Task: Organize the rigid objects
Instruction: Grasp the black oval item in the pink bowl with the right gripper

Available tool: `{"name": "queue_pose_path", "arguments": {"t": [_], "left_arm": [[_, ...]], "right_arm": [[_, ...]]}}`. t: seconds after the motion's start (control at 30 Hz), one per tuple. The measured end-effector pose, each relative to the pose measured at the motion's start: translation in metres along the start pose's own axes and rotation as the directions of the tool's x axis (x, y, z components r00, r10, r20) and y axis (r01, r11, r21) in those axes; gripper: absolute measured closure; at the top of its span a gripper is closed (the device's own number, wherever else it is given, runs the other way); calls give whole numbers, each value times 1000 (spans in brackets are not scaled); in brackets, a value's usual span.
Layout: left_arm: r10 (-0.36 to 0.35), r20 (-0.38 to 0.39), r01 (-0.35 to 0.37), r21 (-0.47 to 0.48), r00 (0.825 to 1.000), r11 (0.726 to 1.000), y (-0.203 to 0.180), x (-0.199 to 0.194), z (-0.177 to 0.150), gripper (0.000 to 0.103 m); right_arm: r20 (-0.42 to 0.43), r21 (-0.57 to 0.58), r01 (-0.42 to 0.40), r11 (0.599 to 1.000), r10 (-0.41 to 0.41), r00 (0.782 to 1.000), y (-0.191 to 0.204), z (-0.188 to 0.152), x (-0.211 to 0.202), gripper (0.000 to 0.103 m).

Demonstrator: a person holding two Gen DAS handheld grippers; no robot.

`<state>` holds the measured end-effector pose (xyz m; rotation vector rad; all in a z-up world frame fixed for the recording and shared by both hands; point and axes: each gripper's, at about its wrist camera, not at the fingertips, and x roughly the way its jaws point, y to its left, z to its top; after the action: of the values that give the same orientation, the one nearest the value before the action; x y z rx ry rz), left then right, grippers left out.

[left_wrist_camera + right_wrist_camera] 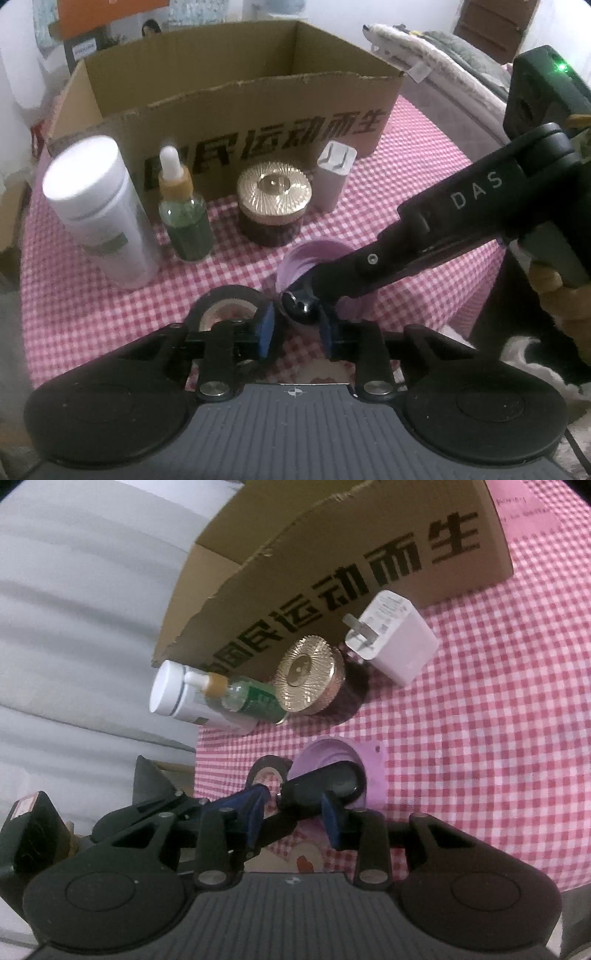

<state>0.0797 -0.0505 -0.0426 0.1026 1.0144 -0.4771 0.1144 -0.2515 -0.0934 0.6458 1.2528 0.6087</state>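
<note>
Dark glossy object (299,306): clamped at its rounded end by the closed left tongs (297,330), its body resting in a lilac holder (317,251) on the bench (424,147). Right tongs (293,814) narrow, straddling it; contact unclear. Opposed pulls could twist it loose, dragging the holder into the tape roll (221,291).

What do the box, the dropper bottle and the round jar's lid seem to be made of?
Box: corrugated cardboard, matte brown, torn rim.
Dropper bottle: probably clear glass, glossy, green contents showing through.
Jar's lid: metallic gold finish, ridged and shiny; metal or plated plastic, unclear.
</note>
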Motion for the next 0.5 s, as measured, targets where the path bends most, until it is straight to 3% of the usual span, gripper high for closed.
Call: {"name": "queue_pose_path", "arguments": {"t": [0.37, 0.5], "left_arm": [[-66, 48, 66, -12, 997, 998, -5, -17, -11, 81], [-42, 48, 43, -13, 998, 999, -6, -16, -12, 81]], "right_arm": [[-25, 40, 10, 999, -9, 1000, -3, 1, 6, 65], [-20, 47, 12, 999, -11, 1000, -4, 2, 3, 65]]}}
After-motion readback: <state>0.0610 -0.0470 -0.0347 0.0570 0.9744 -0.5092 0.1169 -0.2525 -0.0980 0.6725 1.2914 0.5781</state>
